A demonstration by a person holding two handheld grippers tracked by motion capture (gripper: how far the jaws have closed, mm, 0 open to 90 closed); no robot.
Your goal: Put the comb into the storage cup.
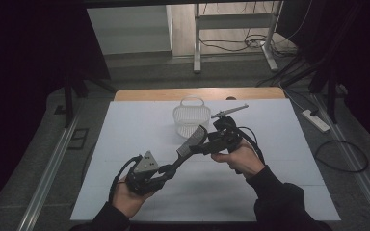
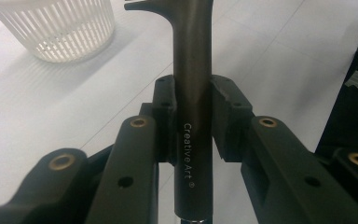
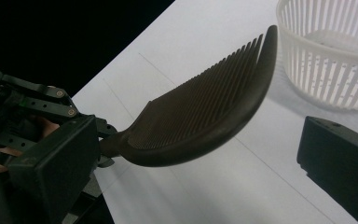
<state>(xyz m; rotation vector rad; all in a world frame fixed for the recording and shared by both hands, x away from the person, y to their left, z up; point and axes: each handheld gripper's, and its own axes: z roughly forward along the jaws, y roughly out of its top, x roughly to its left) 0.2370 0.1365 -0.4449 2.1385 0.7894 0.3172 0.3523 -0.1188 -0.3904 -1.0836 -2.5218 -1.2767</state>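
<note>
A white sheet (image 1: 125, 144) covers the table, whose wooden edge (image 1: 149, 94) shows at the far side; past it lies grey floor with a white frame stand (image 1: 231, 29), loose cables and a power strip (image 1: 315, 120), and dark curtains hang on both sides. There is one comb, one white slatted basket and two grippers. The left gripper (image 1: 166, 171), held low near the person, pinches the handle of the dark comb (image 1: 192, 139), whose toothed head rises up and away toward the right gripper (image 1: 207, 142). The basket (image 1: 191, 118) stands on the sheet just beyond the right gripper, apart from the comb. The left gripper view gives what the high view cannot: the two pads pressed against either side of the round handle (image 2: 193, 116), which carries the printed words "Creative Art", with the basket (image 2: 60, 28) ahead to the left. The right gripper view shows the comb's fine teeth (image 3: 205, 107) facing up between its own two jaws, which stand spread wide on either side of the head without touching it, and the left gripper (image 3: 88, 140) behind at the handle end.
</note>
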